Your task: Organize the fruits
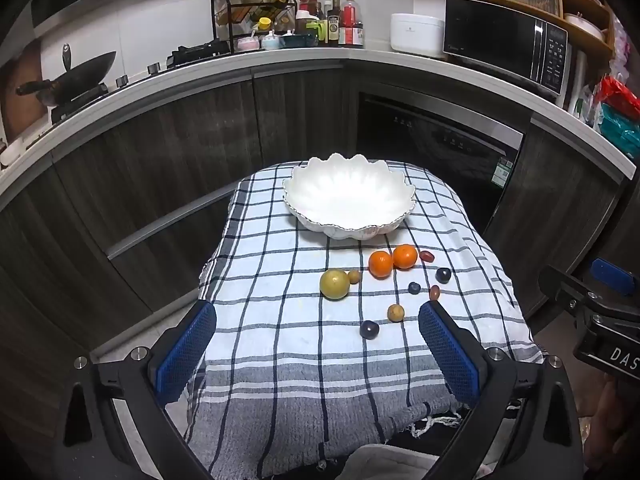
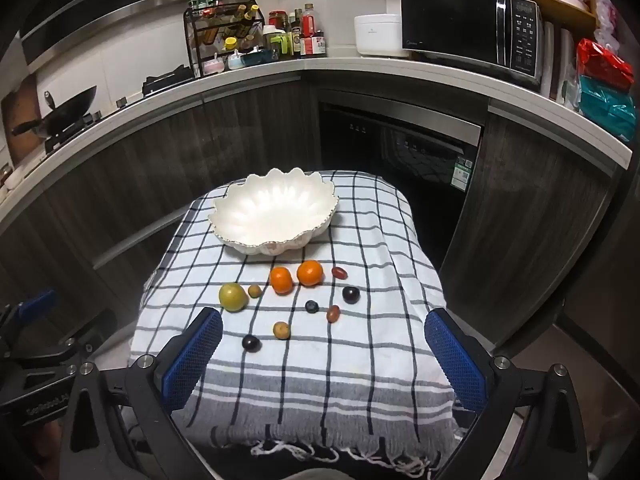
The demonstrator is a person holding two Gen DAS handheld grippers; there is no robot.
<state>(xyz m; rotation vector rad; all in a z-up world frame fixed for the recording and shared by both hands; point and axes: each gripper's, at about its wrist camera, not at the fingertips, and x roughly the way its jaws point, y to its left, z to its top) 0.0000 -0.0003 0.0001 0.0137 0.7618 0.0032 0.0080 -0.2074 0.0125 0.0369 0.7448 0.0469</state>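
Through your left wrist camera, your left gripper (image 1: 316, 344) hangs over the near end of the checked cloth (image 1: 280, 344) with its blue pads spread wide and nothing between them. Ahead, the white scalloped bowl (image 1: 348, 196) sits at the far end of the cloth, and the fruits lie loose in front of it: two oranges (image 1: 392, 260) touching each other, a yellow-green fruit (image 1: 335, 284) to their left with a small brown one just beside it, and several small dark and reddish fruits scattered nearer to you. Your right gripper's body shows at the right edge. Through your right wrist camera, your right gripper (image 2: 324, 352) is likewise spread wide and grips nothing, tilted down over the cloth's near side. The bowl (image 2: 276, 208) holds no fruit; the oranges (image 2: 296, 276) and the yellow-green fruit (image 2: 233, 297) rest on the cloth between bowl and pads.
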